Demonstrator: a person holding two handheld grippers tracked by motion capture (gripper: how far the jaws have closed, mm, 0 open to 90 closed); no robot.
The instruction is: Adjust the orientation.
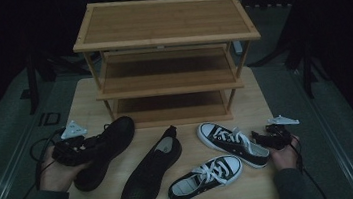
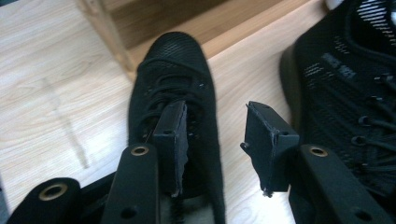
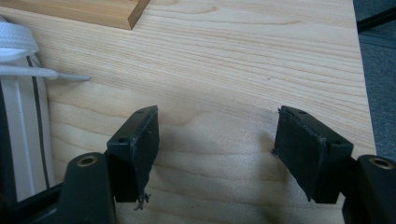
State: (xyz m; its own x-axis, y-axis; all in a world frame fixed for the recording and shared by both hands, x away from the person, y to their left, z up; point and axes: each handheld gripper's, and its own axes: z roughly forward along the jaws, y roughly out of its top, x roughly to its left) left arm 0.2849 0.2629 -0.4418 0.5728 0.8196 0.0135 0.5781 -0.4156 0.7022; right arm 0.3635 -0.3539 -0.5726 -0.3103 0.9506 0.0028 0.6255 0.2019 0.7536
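Before the bamboo shoe rack (image 1: 167,55), on the wooden surface (image 1: 89,99), four shoes lie in a loose row. Nearest the rack's left leg is a black mesh shoe (image 1: 105,150), its toe pointing toward the rack's bottom shelf. The left gripper (image 1: 77,150) hovers over its laces; in the left gripper view its fingers (image 2: 173,140) stand apart, one over the shoe's tongue and the other over bare wood to the side, so nothing is clamped. The shoe (image 2: 175,112) rests on the surface, just short of the rack's leg. Its partner, the second black shoe (image 1: 151,172), lies farther from the rack, toward the middle. Two black-and-white canvas sneakers follow: one (image 1: 206,178) well away from the rack, the other (image 1: 232,143) closer to the rack's right leg. The right gripper (image 1: 269,138) waits beside that nearer sneaker, fingers (image 3: 135,144) spread wide over empty wood, holding nothing.

The risk I see lies with the left fingers. They straddle only one flank of the shoe, so a squeeze from here would likely catch laces or soft mesh, and the shoe could sag, twist or slip out on the way to a shelf. Its toe also sits close to the rack's leg; a careless push forward might jam it against the post or nudge the rack. The trailing cable (image 1: 34,151) could snag too.
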